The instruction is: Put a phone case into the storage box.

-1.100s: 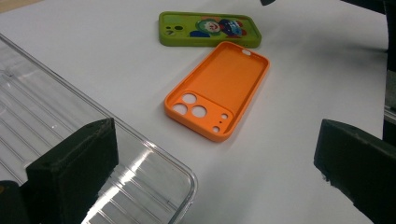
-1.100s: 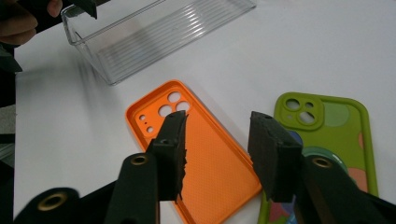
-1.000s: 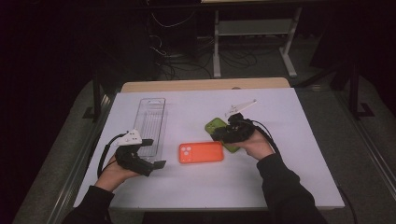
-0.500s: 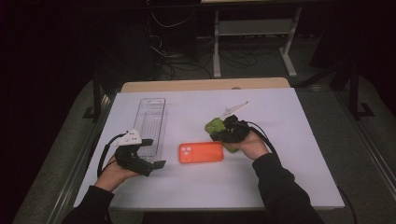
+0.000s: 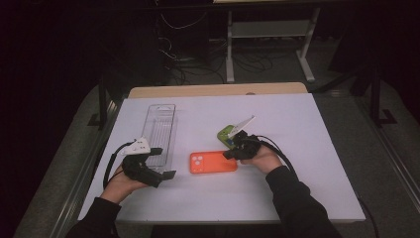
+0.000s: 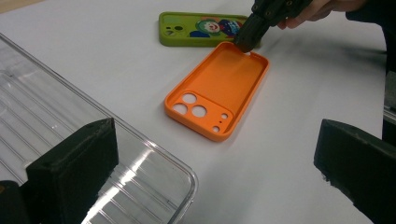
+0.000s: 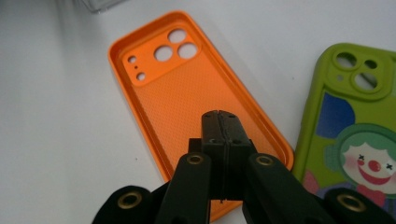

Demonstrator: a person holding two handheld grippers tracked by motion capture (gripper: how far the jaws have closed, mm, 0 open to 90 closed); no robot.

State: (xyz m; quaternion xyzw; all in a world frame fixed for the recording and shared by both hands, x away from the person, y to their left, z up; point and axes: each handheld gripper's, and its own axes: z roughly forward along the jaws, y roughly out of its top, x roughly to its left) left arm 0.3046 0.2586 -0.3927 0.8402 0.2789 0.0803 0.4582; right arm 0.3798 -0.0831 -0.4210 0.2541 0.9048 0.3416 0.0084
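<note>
The right gripper [image 7: 219, 122], jaws just closed and pressed together on nothing, hangs over the near end of the orange phone case [image 7: 187, 93], which lies open side up. Just right of that case lies a green clown-print case [image 7: 355, 126]. Left of it, by the clear plastic tray [image 5: 161, 131], the left gripper [image 5: 166, 174] rests spread wide. White table [image 5: 307, 129]; dark room behind.

Orange plastic phone case [image 5: 213, 162] open side up at the middle of the white table [image 5: 317, 129], green cartoon-printed phone case [image 5: 229, 134] just behind its right end, clear ribbed plastic tray [image 5: 162, 130] well to their left
</note>
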